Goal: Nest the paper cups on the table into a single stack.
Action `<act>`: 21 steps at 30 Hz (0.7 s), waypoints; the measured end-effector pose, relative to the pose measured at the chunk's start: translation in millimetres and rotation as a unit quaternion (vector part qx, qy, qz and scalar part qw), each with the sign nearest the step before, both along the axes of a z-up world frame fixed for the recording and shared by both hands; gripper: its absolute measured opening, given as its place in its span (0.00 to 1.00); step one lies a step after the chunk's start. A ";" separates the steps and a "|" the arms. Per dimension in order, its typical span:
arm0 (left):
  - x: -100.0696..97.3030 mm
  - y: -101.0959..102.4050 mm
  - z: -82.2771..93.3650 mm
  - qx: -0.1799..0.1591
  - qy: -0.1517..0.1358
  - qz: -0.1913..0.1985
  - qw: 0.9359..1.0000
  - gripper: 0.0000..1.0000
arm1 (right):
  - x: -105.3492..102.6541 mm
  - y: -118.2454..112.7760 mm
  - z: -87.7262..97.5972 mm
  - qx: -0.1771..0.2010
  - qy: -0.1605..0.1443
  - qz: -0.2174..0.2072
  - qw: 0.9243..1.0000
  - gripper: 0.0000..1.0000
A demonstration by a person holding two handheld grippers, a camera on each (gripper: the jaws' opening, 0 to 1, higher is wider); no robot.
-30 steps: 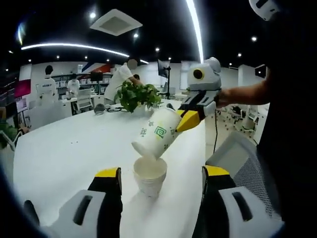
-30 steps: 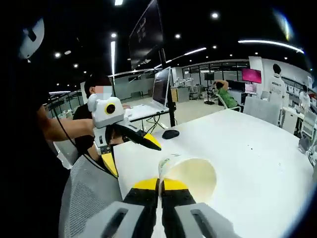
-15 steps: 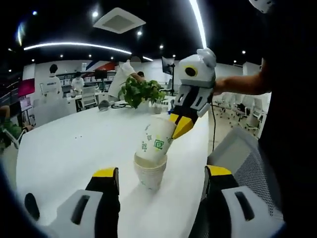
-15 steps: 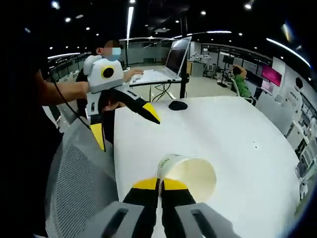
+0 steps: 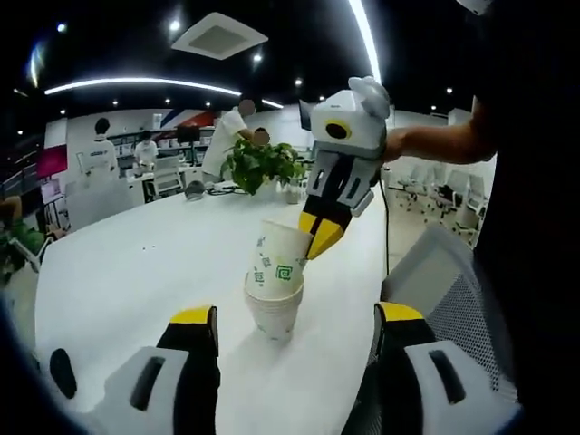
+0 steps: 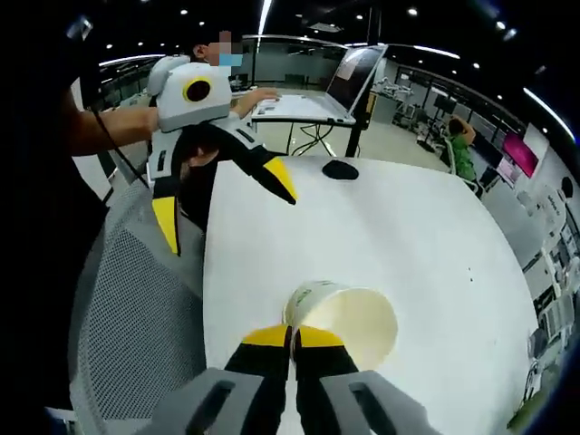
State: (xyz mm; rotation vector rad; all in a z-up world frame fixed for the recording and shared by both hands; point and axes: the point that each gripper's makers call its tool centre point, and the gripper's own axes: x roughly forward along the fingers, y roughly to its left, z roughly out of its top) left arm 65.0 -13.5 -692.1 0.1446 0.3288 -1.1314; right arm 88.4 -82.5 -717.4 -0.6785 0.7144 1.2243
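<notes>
Now, left gripper view: my left gripper (image 5: 294, 340) spread, empty; cup stack (image 5: 274, 308) on white table (image 5: 118, 272) at 12 o'clock between jaws, printed paper cup (image 5: 276, 263) entering it, axis tilted toward 1 o'clock.

Right gripper view: right gripper (image 6: 292, 340) pinching cup rim (image 6: 313, 299), mouth at 1 o'clock.

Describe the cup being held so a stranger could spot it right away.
On the white table, near the edge by the mesh chair, stands a short stack of cups. The held cup sits tilted in its top, pinched at the rim by the right tool; it alone shows green logos.
</notes>
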 end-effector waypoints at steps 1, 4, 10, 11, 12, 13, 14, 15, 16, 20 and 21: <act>-0.3 -0.2 -0.1 0.000 0.000 0.000 1.000 0.69 | 0.5 0.4 -0.6 0.000 0.000 0.000 1.000 0.00; -0.9 -0.9 -1.6 0.003 -0.001 0.001 1.000 0.69 | 0.9 2.8 -3.7 -0.005 -0.001 0.003 1.000 0.00; -5.2 -6.4 -8.8 0.018 -0.001 0.001 1.000 0.69 | 0.0 6.6 -7.2 -0.009 0.003 0.008 1.000 0.00; -5.7 -6.5 -9.9 0.021 -0.002 0.000 1.000 0.69 | 0.2 6.8 -7.2 -0.009 0.004 0.010 1.000 0.00; -6.6 -6.7 -11.2 0.023 -0.001 0.000 1.000 0.69 | 0.6 6.7 -7.2 -0.010 0.004 0.011 1.000 0.00; -7.0 -6.5 -11.8 0.024 -0.002 0.000 1.000 0.69 | 0.9 7.1 -6.8 -0.011 0.006 0.010 1.000 0.00; -7.8 -7.0 -11.9 0.024 -0.002 0.001 1.000 0.69 | 0.7 7.5 -6.6 -0.011 0.008 0.011 1.000 0.00; -8.3 -7.5 -11.7 0.024 -0.002 0.001 1.000 0.69 | 0.7 7.7 -6.6 -0.013 0.009 0.011 1.000 0.00; -8.4 -7.7 -11.4 0.024 -0.003 0.002 1.000 0.69 | 0.6 7.6 -7.0 -0.016 0.009 0.014 1.000 0.00; -7.8 -6.5 -11.0 0.024 -0.005 0.007 1.000 0.68 | -0.5 9.8 -6.2 -0.019 0.007 0.022 1.000 0.00; -7.4 -5.4 -11.5 0.025 -0.006 0.008 1.000 0.68 | -0.5 10.7 -5.9 -0.019 0.006 0.024 1.000 0.00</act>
